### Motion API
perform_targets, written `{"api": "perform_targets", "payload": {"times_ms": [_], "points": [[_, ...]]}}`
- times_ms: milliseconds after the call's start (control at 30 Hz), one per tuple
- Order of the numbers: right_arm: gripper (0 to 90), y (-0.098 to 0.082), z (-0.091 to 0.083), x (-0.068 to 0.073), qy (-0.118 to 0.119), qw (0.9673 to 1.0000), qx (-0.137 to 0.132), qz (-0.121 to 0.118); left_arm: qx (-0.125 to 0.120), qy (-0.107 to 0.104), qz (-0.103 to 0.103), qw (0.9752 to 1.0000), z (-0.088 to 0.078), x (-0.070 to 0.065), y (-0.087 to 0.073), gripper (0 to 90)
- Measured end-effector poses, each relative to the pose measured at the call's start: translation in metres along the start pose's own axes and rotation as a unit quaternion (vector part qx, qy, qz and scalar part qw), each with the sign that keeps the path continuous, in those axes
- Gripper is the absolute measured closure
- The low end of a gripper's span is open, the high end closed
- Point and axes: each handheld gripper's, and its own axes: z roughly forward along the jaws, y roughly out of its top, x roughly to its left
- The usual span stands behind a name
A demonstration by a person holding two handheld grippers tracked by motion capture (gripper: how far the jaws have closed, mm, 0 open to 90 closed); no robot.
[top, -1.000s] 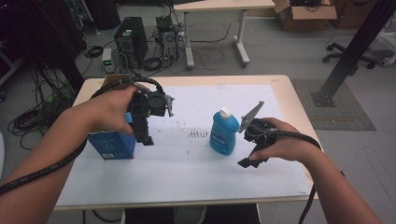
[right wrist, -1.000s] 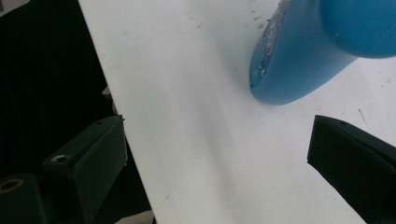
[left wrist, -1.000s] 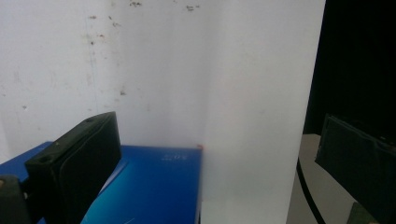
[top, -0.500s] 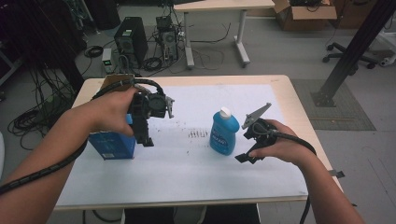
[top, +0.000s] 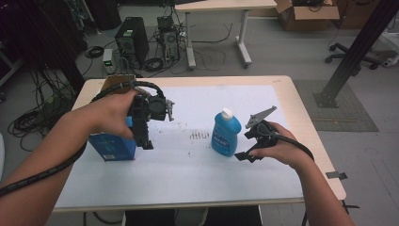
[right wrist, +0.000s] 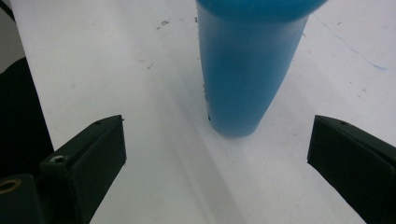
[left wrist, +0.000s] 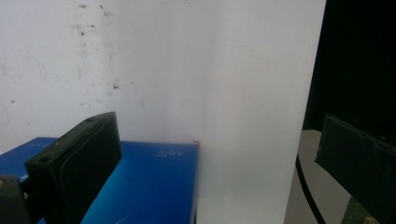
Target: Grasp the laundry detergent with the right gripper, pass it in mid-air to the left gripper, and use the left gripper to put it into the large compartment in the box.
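High view: the blue bottle (top: pixel 226 132) stands upright with its white cap on, a little toward the right edge of the surface (top: pixel 197 181) and about midway between the near and far edges. The right gripper (top: pixel 245 154) sits low just beside it on the right-edge side, apart from it, tilted toward its base, which reads as an approach lined up for a grasp of the lower body. Toward the left edge a blue box (top: pixel 113 146) stands on the surface; the left gripper (top: pixel 146 143) hangs over its right side with its fingers pointing down, apparently ready to steady or take the box. A brown cardboard piece (top: pixel 114 81) lies at the far left corner. Whether the bottle holds any liquid cannot be judged here, and the box looks closed.

Left gripper view: the fingers are spread wide with nothing between them. The left one (left wrist: pixel 74 163) hangs over the blue top of the box, with no clear contact; the other is off past the white sheet's edge.

Right gripper view: the fingers (right wrist: pixel 88 154) stand wide apart, empty, framing the bottle's base ahead of them. The bottle's blue wall is opaque, so its fill level stays unknown.
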Motion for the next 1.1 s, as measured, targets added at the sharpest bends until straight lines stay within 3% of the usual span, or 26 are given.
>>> {"api": "perform_targets", "payload": {"times_ms": [600, 1100], "points": [[3.6, -0.002, 0.016, -0.004, -0.021, 0.9988, -0.043, 0.015, -0.003, 0.002, -0.004, 1.0000, -0.001, -0.003, -0.006, 0.4], [3.5, 0.001, 0.030, -0.004, -0.033, 0.9975, -0.060, 0.017, -0.003, -0.001, -0.002, 1.0000, 0.002, -0.008, -0.012, 0.4]]}}
